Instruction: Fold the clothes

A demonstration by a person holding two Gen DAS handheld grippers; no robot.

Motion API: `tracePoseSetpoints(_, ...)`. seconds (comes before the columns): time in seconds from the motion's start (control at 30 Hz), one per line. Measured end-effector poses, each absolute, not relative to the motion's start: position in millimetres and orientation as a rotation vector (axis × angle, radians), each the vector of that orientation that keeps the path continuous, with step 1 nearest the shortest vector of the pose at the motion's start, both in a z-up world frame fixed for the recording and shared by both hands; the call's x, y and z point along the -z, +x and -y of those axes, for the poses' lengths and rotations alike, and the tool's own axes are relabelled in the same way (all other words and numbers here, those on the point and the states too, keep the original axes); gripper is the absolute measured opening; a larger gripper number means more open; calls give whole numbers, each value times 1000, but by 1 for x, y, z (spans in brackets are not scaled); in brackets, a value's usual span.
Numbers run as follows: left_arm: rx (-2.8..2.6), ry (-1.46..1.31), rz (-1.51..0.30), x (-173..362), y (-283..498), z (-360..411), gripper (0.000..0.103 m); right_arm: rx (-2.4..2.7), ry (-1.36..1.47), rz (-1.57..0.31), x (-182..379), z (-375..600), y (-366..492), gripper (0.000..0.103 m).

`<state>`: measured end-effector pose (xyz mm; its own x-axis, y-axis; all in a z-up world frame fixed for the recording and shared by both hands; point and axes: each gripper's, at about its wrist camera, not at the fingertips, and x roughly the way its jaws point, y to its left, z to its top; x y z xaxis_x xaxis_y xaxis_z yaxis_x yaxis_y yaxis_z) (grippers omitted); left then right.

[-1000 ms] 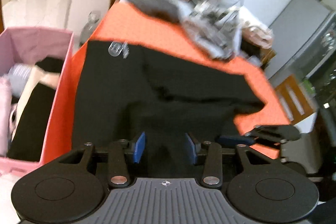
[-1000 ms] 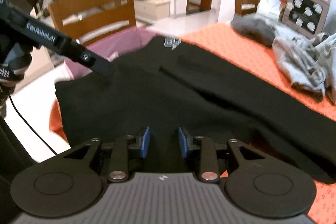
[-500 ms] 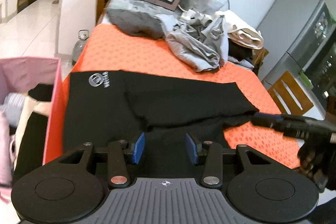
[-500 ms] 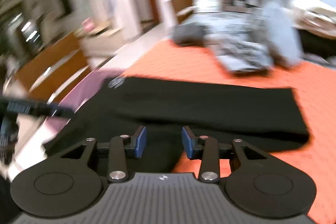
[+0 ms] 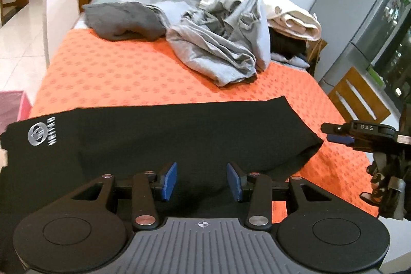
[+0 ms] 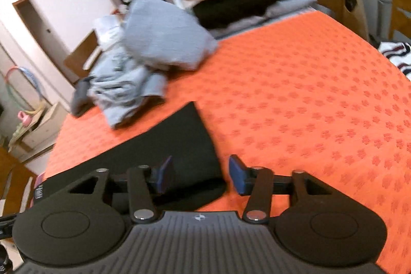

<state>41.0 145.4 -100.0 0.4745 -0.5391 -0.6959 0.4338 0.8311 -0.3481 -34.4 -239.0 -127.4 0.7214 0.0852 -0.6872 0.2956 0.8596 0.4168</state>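
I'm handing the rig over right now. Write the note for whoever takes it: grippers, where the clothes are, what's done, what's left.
Left gripper: open, empty, over the black garment.
Right gripper: open, empty, at that garment's right end.
The black garment lies flat, folded into a long band across the near edge of the orange tablecloth, logo at its left end.
Left to do: fold the band shorter, then the crumpled grey clothes and dark grey garment at the far side.
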Motion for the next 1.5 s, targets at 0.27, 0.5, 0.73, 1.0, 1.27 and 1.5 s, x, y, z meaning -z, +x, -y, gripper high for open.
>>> tracePoseSetpoints(0.27,666,-56,-941,121,73,-102,46,53,609,-817,151,246,-15,47)
tracePoseSetpoints(0.5,670,-42,-948,131,73,-96,46,30,628,-807,147,246,-17,16)
tracePoseSetpoints(0.73,669,-71,-928,133,72,-100,47,-18,588,-661,86,213,-20,14)
tracePoseSetpoints(1.0,724,-256,-947,134,84,-127,47,-103,441,-559,12,121,1,13)
tracePoseSetpoints(1.27,746,-705,-821,73,95,-233,54,-181,248,-574,1,8,14,14)
tracePoseSetpoints(1.5,701,-919,-841,71,106,-286,58,-264,113,-622,19,-79,13,14)
